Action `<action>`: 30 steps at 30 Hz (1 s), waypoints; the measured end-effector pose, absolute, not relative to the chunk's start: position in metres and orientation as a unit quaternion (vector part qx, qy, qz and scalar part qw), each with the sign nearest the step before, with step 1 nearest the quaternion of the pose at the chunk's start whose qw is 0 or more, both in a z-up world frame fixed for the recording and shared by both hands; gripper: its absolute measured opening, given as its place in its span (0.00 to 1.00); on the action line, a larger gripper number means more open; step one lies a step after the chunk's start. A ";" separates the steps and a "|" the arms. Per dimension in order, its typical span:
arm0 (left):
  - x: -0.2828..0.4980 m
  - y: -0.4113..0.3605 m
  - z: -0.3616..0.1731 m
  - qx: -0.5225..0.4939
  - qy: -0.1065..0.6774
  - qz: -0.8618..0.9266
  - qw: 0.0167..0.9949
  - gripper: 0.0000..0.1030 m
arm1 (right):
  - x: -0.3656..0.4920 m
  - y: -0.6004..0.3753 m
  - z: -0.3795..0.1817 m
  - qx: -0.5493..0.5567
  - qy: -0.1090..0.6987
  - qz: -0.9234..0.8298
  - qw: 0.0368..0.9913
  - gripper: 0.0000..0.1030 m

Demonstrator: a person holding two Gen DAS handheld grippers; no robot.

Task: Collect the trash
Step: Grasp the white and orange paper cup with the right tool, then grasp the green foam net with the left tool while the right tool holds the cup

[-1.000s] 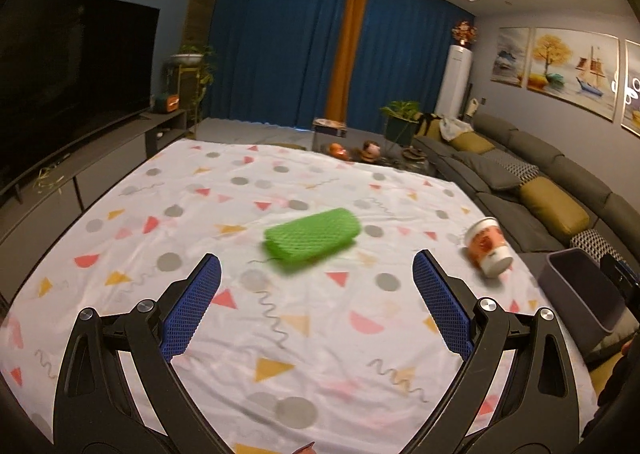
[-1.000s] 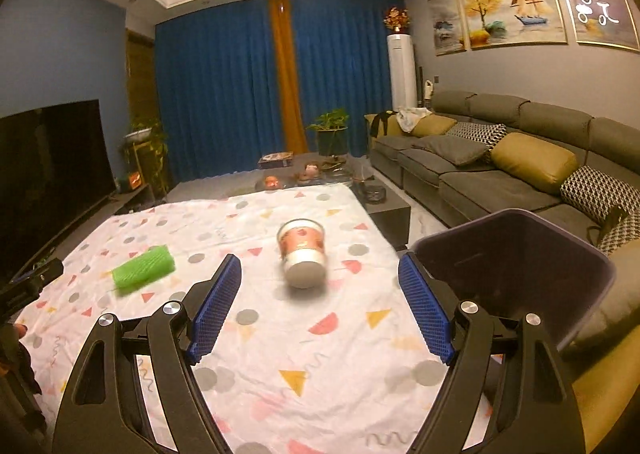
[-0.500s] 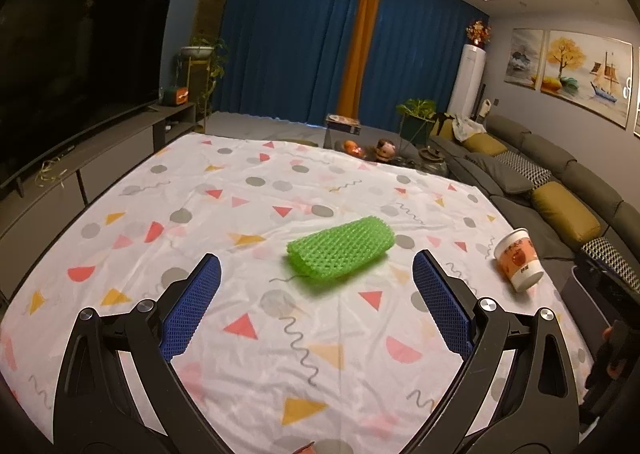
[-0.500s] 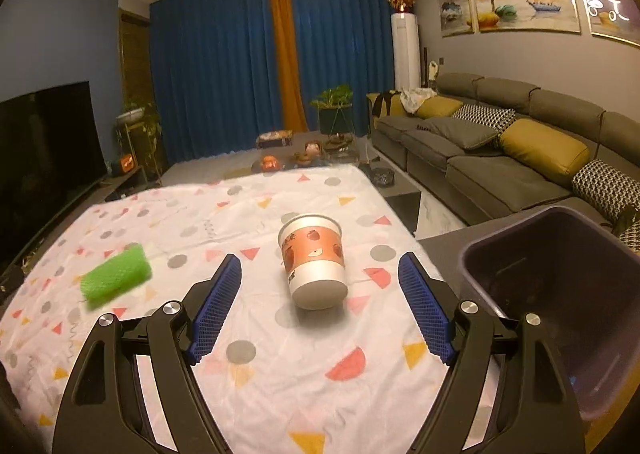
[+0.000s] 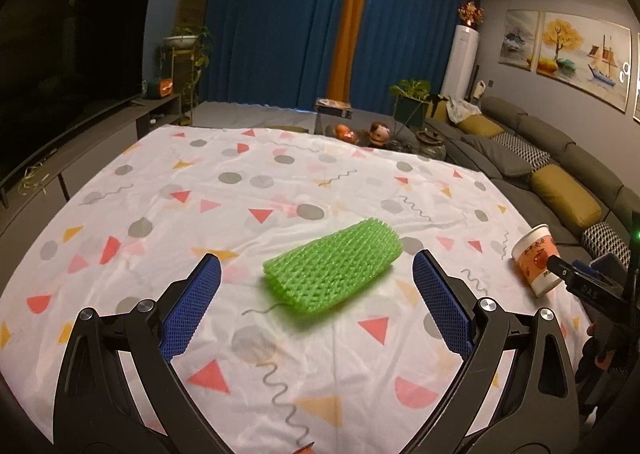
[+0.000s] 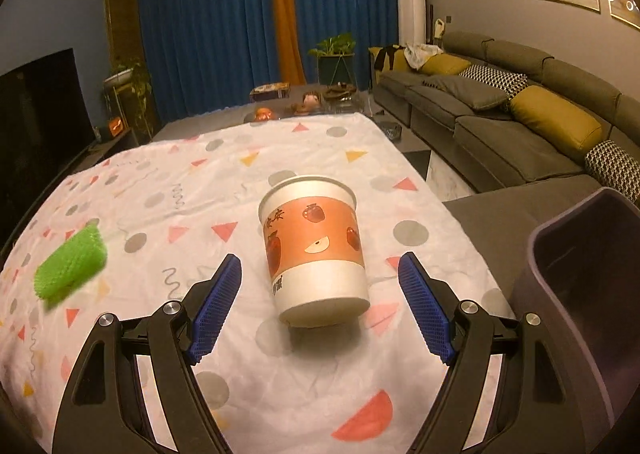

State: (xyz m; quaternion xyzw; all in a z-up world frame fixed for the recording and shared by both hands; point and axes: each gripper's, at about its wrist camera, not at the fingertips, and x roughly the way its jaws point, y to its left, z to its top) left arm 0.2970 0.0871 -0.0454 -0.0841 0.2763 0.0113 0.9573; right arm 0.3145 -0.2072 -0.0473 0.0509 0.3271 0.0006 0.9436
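Reach-in step: both the left gripper (image 5: 316, 282) and right gripper (image 6: 320, 288) have jaws wide open and empty, bracketing the green foam mesh sleeve (image 5: 332, 268) and the tipped orange-banded white paper cup (image 6: 316, 250), so next I'd push in and squeeze.

The dark bin (image 6: 580, 294) is cut off by the right wrist picture's right edge. In the left wrist view, the right gripper's finger hides part of the paper cup (image 5: 534, 260).
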 end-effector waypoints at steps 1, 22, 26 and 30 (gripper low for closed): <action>0.301 0.087 -0.047 -0.084 0.279 0.011 0.957 0.92 | 0.317 -0.207 -0.048 0.052 0.331 0.003 0.942 0.76; 0.370 0.089 -0.091 -0.093 0.401 -0.015 0.911 0.69 | 0.316 -0.204 -0.049 0.051 0.341 0.025 0.938 0.52; 0.370 0.085 -0.093 -0.083 0.409 -0.016 0.909 0.47 | 0.306 -0.206 -0.046 0.052 0.336 0.027 0.940 0.52; 0.367 0.077 -0.094 -0.065 0.412 -0.023 0.909 0.23 | 0.294 -0.208 -0.041 0.061 0.328 0.029 0.942 0.52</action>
